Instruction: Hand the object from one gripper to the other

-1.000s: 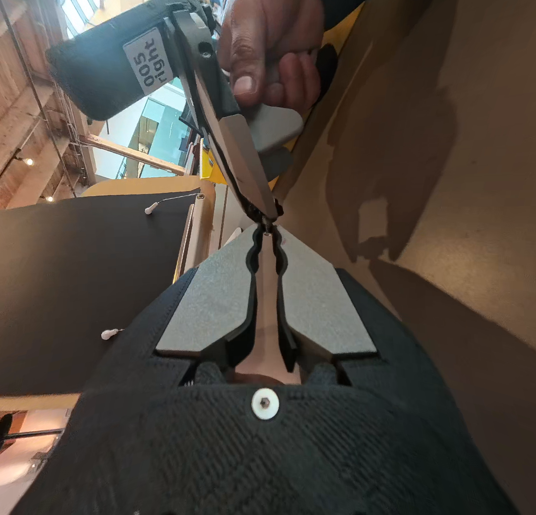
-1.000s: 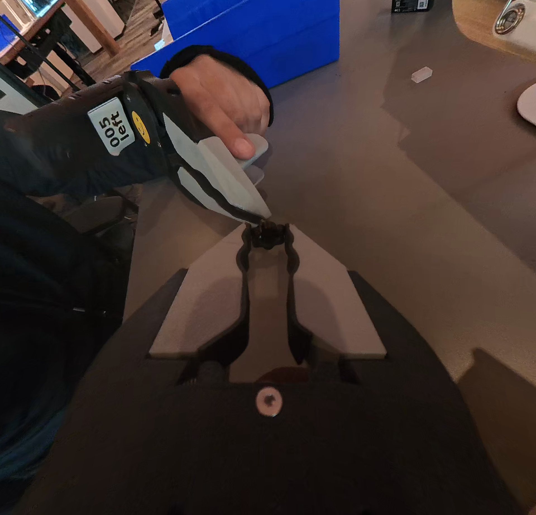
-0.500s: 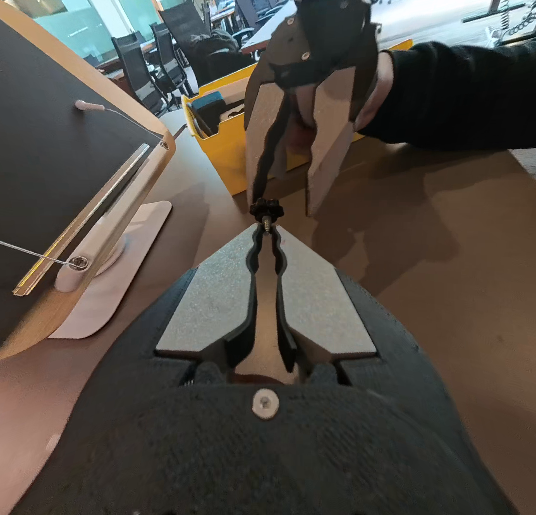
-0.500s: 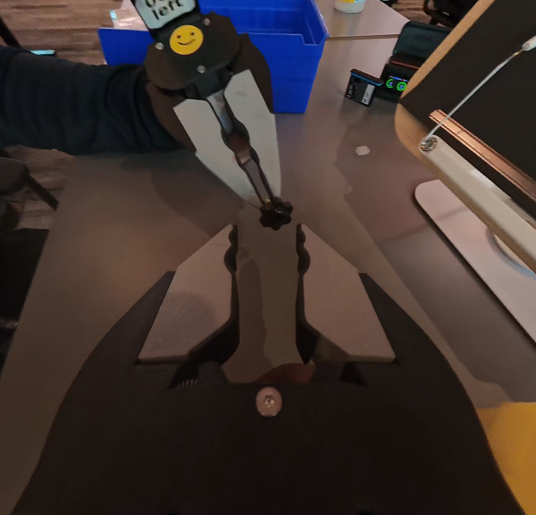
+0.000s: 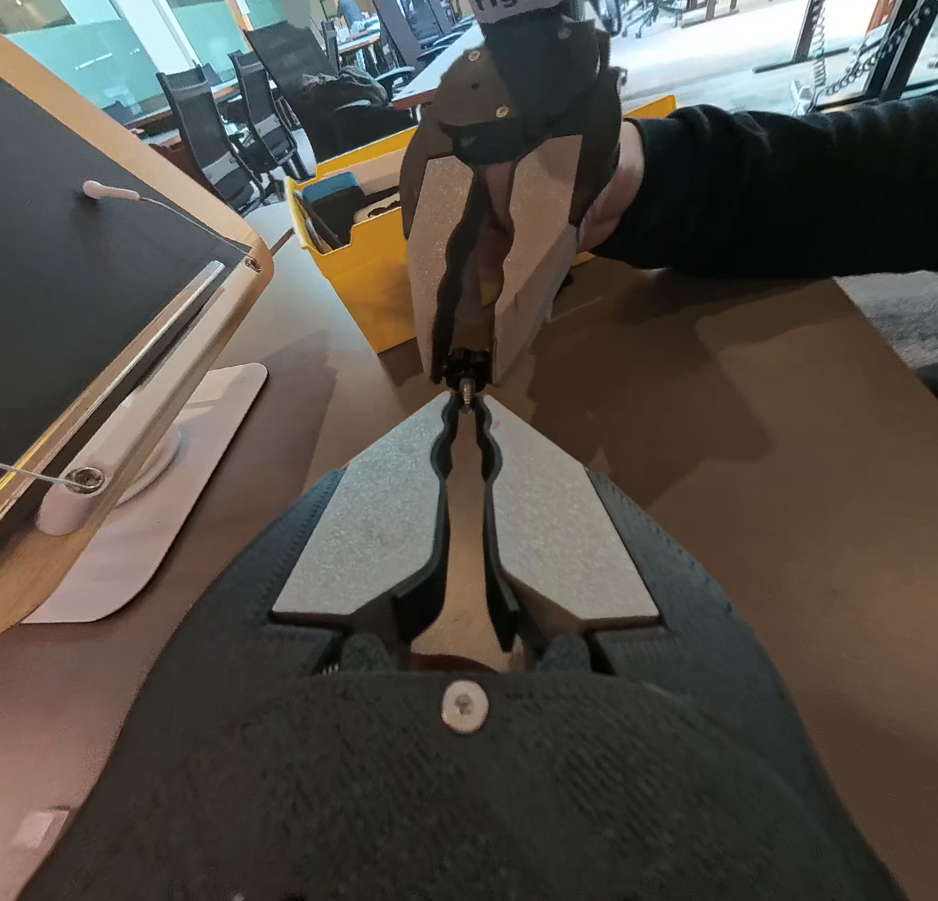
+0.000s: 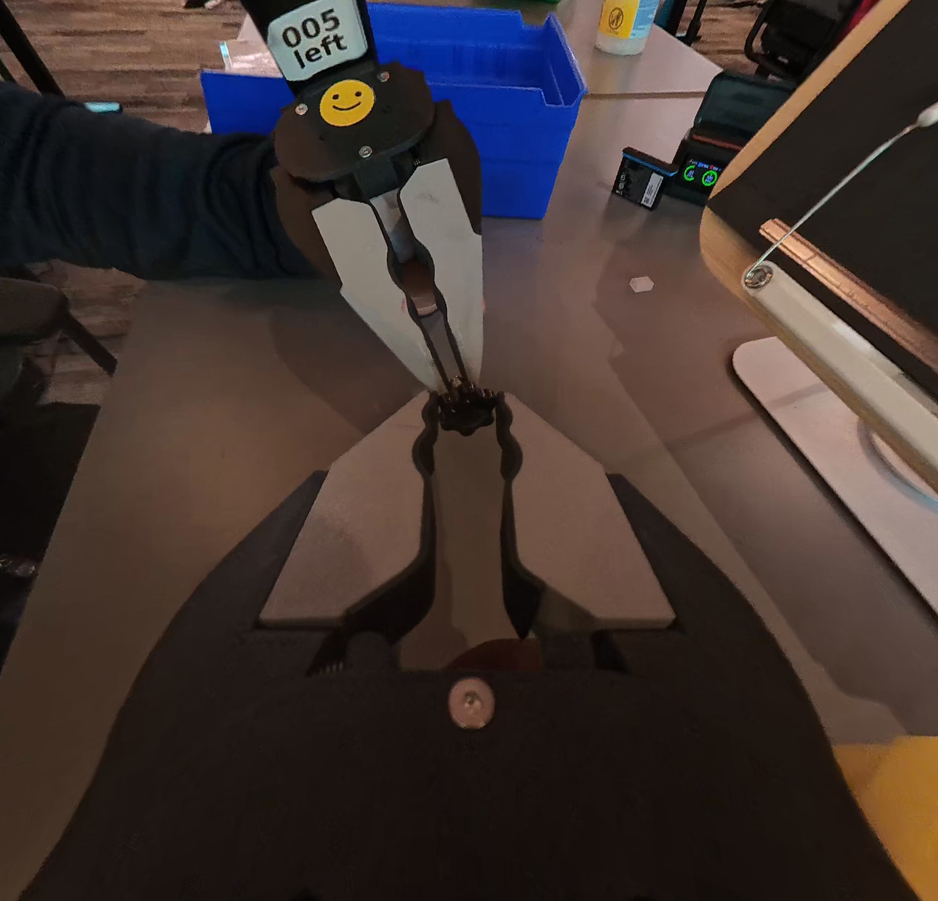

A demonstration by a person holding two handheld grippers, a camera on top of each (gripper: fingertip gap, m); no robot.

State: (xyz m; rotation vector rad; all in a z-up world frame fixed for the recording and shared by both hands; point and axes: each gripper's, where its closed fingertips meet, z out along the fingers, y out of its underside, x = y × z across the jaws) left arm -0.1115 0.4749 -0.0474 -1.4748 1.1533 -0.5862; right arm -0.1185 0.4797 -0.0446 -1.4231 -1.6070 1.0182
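Observation:
The object is a small black knob screw [image 5: 464,365] with a metal threaded stem [image 5: 466,393]. It is held in the air above the brown table [image 5: 710,471]. My left gripper [image 5: 466,406] is shut on the stem. My right gripper [image 6: 464,404] faces it tip to tip, and its fingers are closed on the black knob head [image 6: 464,414]. In the left wrist view the right gripper [image 5: 464,372] comes down from above, held by a hand in a dark sleeve. In the right wrist view the left gripper [image 6: 457,382] pinches the stem end.
A yellow bin [image 5: 365,278] with items stands behind the right gripper. A blue bin [image 6: 507,131] stands behind the left gripper. A tilted black board in a wooden frame [image 5: 101,268] sits on a white stand. Small black devices [image 6: 644,181] and a clear chip [image 6: 640,284] lie on the table. My left and right fingertips are right by each other. The clear chip [image 6: 640,284] is about 25 centimeters from both grippers' fingertips. The left camera catches it too, in the left wrist view [image 5: 48,813].
Half a second ago my right gripper was open with the knob just in front of it. It has now moved in and closed on the knob. My left gripper still holds the stem.

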